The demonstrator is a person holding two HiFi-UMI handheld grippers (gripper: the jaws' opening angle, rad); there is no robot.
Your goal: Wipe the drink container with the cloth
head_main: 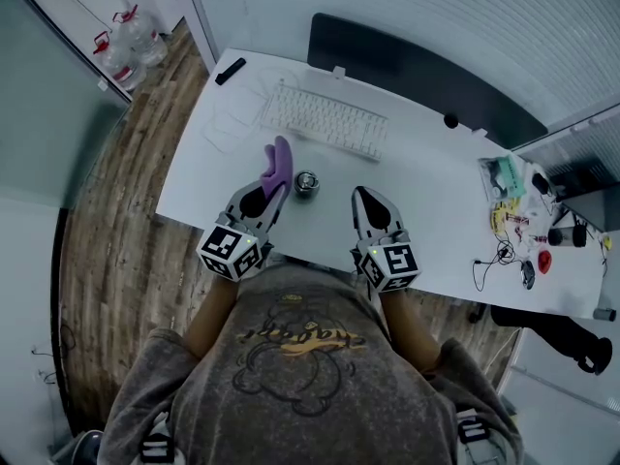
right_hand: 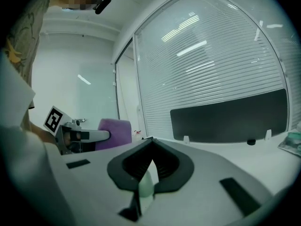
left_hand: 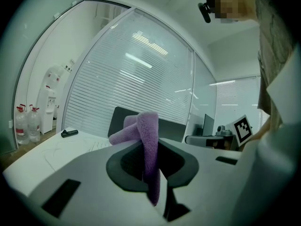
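Note:
A small metal drink container [head_main: 306,183] stands upright on the white desk [head_main: 436,211], in front of the keyboard. My left gripper [head_main: 275,192] is shut on a purple cloth [head_main: 279,160], just left of the container. The cloth [left_hand: 146,128] sticks up between the jaws of the left gripper [left_hand: 149,147] and folds over to the left. My right gripper [head_main: 366,201] is to the right of the container, apart from it. The right gripper view has the right gripper [right_hand: 151,145] shut with nothing between its jaws, and the cloth [right_hand: 116,132] off to the left.
A white keyboard [head_main: 325,120] lies behind the container, with a dark screen [head_main: 417,66] at the desk's back edge. A black pen-like object [head_main: 230,71] sits at the far left corner. Cables and small items [head_main: 518,216] clutter the right end. Water bottles [head_main: 121,46] stand on the floor.

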